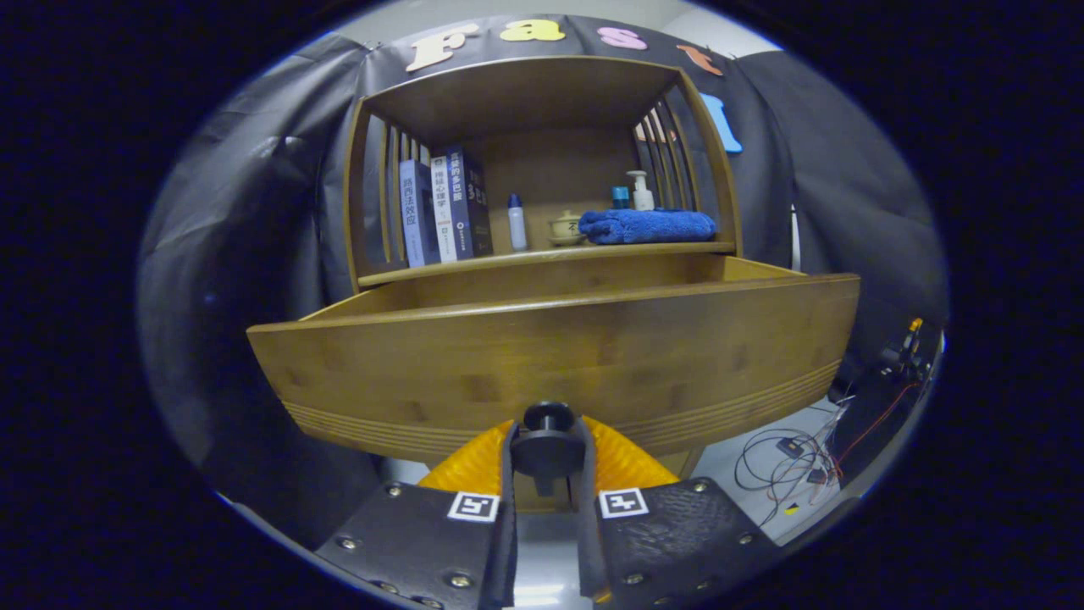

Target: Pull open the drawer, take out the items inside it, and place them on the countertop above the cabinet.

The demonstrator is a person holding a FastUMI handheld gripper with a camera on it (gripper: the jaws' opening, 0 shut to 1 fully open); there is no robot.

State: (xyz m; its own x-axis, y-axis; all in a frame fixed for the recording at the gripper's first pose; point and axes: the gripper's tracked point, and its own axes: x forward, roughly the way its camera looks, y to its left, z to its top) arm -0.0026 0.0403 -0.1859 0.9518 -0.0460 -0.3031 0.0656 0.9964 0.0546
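Note:
A wooden cabinet's drawer (550,356) stands pulled out toward me, its front panel wide across the view. A round dark knob (547,440) on the drawer front sits between my fingers, and my gripper (547,453) is shut on it. The drawer's inside is hidden behind its front panel. Above the drawer runs the countertop (542,258), which carries several books (445,212), a small white bottle (517,223), a little cup (565,229), a folded blue towel (648,226) and a pump bottle (641,191).
The shelf has slatted wooden sides and a wooden roof (525,89). Loose cables (796,462) lie on the floor to the right of the cabinet. Black cloth hangs around the cabinet on both sides.

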